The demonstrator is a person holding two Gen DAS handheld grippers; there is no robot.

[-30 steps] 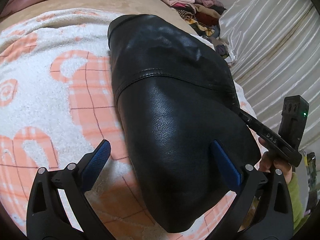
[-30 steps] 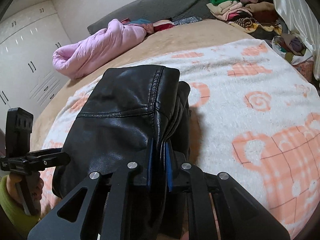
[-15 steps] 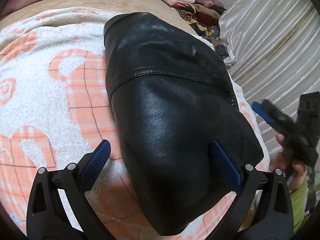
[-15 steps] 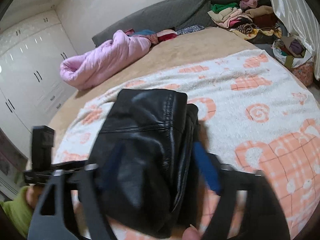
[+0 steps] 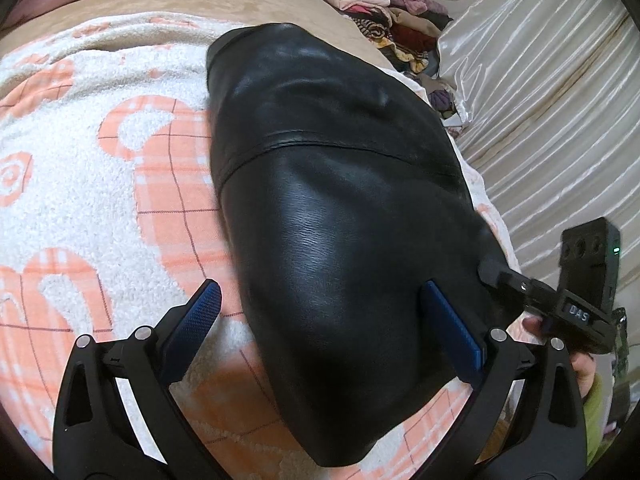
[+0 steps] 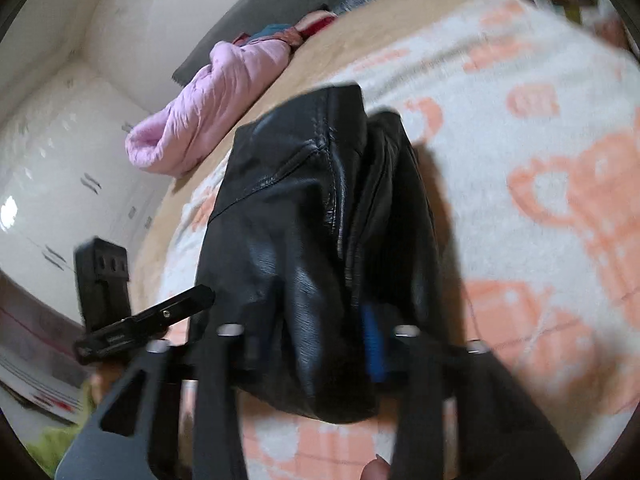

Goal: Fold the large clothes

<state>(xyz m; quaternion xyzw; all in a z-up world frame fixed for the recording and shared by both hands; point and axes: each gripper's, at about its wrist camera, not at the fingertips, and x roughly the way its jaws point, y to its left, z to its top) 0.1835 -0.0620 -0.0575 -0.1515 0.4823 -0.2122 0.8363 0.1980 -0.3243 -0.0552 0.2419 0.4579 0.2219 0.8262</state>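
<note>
A folded black leather jacket [image 5: 340, 208] lies on the white and orange patterned blanket [image 5: 100, 184]. My left gripper [image 5: 320, 316] is open, with the jacket's near end between its blue pads, and holds nothing. My right gripper [image 6: 312, 344] is at the jacket's [image 6: 312, 216] near end, its fingers set around a thick fold of leather. That view is blurred. In the left wrist view the right gripper [image 5: 492, 272] touches the jacket's right edge. In the right wrist view the left gripper [image 6: 200, 296] sits at the jacket's left side.
A pink quilted coat [image 6: 208, 108] lies at the far side of the bed. A pile of folded clothes [image 5: 380, 8] sits at the far corner. A satin curtain [image 5: 540, 100] hangs to the right. White wardrobes [image 6: 48, 184] stand to the left.
My right gripper let go of the jacket's edge, drew back open, then came in again and closed around a thicker fold. The left gripper stayed open in place.
</note>
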